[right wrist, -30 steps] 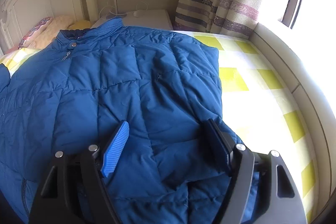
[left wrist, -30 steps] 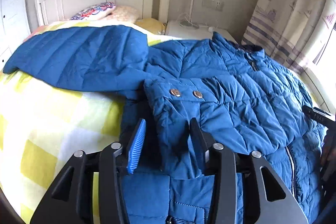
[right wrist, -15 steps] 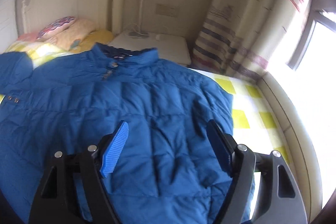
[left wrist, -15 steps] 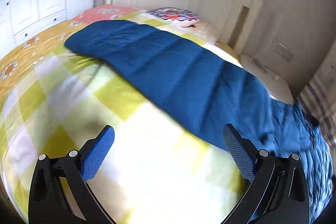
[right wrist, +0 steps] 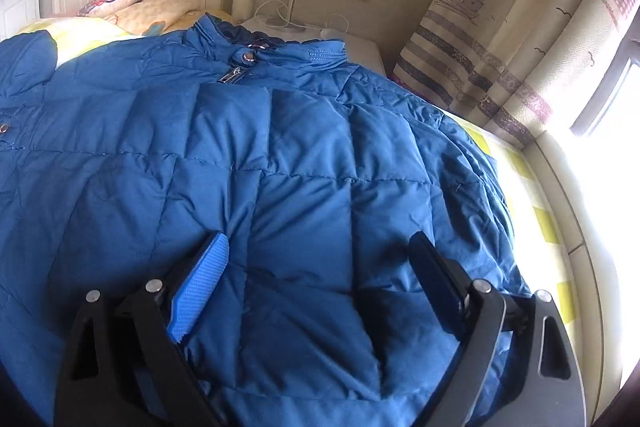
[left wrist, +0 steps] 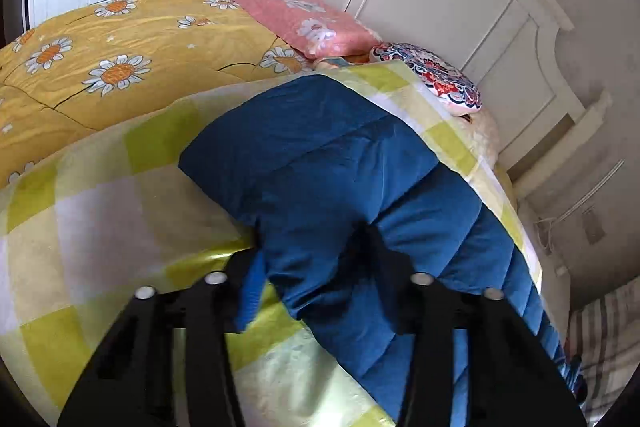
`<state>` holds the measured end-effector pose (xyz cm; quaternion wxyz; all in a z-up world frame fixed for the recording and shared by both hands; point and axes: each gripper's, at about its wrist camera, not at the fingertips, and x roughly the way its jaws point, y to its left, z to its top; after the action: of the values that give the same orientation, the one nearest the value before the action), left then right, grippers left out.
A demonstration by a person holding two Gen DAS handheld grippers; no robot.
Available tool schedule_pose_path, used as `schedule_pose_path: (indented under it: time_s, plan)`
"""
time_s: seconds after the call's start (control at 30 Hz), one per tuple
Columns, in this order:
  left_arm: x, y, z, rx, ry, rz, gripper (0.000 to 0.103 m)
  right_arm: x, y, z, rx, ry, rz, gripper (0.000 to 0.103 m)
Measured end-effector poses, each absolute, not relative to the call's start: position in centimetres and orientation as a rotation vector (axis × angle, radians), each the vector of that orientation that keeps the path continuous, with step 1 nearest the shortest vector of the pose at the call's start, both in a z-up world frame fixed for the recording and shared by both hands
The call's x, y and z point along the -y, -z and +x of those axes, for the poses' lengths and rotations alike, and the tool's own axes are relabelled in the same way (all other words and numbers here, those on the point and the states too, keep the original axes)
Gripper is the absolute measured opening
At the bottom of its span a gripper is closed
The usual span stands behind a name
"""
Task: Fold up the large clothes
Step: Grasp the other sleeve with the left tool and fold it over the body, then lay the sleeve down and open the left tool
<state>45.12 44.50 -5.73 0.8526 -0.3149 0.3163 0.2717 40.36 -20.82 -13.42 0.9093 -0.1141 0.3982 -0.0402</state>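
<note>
Left gripper (left wrist: pixel 316 267) now narrowed around outstretched sleeve (left wrist: pixel 320 163) near cuff end, padded fabric bunched between fingers; half second ago it hung wide apart over checked blanket (left wrist: pixel 100 219) short of sleeve. Likely means: sleeve grasp made, fold across body next. Right gripper (right wrist: pixel 320 279) spread wide, holding nothing, fingers resting on blue down jacket (right wrist: pixel 280 155) torso; collar (right wrist: pixel 272 47) ahead of it, nearer than before. Writing: none readable on jacket; snap and zip pull at collar too small to read.
</note>
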Motion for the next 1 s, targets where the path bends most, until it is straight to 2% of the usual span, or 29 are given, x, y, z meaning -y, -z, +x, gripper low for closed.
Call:
schedule_pose_path:
  time_s: [0.07, 0.13, 0.2, 0.27, 0.37, 0.47, 0.6, 0.7, 0.83, 0.87, 0.93, 0.97, 1.0]
  plan:
    - [-41.9, 2.8, 44.1, -0.552, -0.54, -0.638, 0.015, 21.1, 13.3, 40.3, -0.817, 0.072, -0.215, 0.089]
    - [-37.5, -1.1, 43.1, -0.464, -0.481, -0.531, 0.013, 21.5, 12.9, 39.8, -0.789, 0.062, -0.19, 0.086]
    - [-31.3, -4.9, 42.6, -0.39, -0.368, -0.414, 0.012, 22.2, 12.1, 38.9, -0.728, 0.081, -0.151, 0.078]
    - [-23.2, -7.8, 42.3, -0.356, -0.219, -0.276, 0.012, 23.8, 11.0, 37.6, -0.641, 0.112, -0.054, 0.078]
    - [-10.3, -8.7, 41.4, -0.355, 0.008, -0.089, 0.012, 27.9, 10.2, 35.1, -0.523, 0.177, 0.172, 0.079]
    - [2.2, -5.8, 39.7, -0.389, 0.187, 0.137, 0.012, 32.5, 10.5, 32.5, -0.437, 0.233, 0.408, 0.079]
    - [13.7, 3.6, 39.1, -0.58, 0.284, 0.412, 0.013, 36.9, 12.1, 31.0, -0.406, 0.255, 0.655, 0.079]
    - [15.1, 10.6, 40.9, -0.819, 0.326, 0.473, 0.014, 37.1, 12.3, 31.0, -0.413, 0.235, 0.666, 0.08]
    - [11.3, 8.7, 39.2, -0.781, 0.365, 0.392, 0.015, 36.2, 11.9, 31.6, -0.426, 0.202, 0.6, 0.08]
    - [10.3, 7.4, 38.4, -0.748, 0.361, 0.358, 0.017, 36.0, 11.8, 31.7, -0.426, 0.201, 0.593, 0.08]
    - [6.0, 5.1, 36.8, -0.671, 0.277, 0.286, 0.044, 35.7, 11.8, 31.6, -0.424, 0.193, 0.592, 0.08]
    - [3.4, 4.6, 36.5, -0.65, 0.19, 0.249, 0.081, 35.6, 11.8, 31.7, -0.427, 0.189, 0.594, 0.08]
    - [0.6, 4.4, 36.2, -0.624, 0.085, 0.213, 0.092, 35.6, 11.8, 31.8, -0.431, 0.187, 0.592, 0.08]
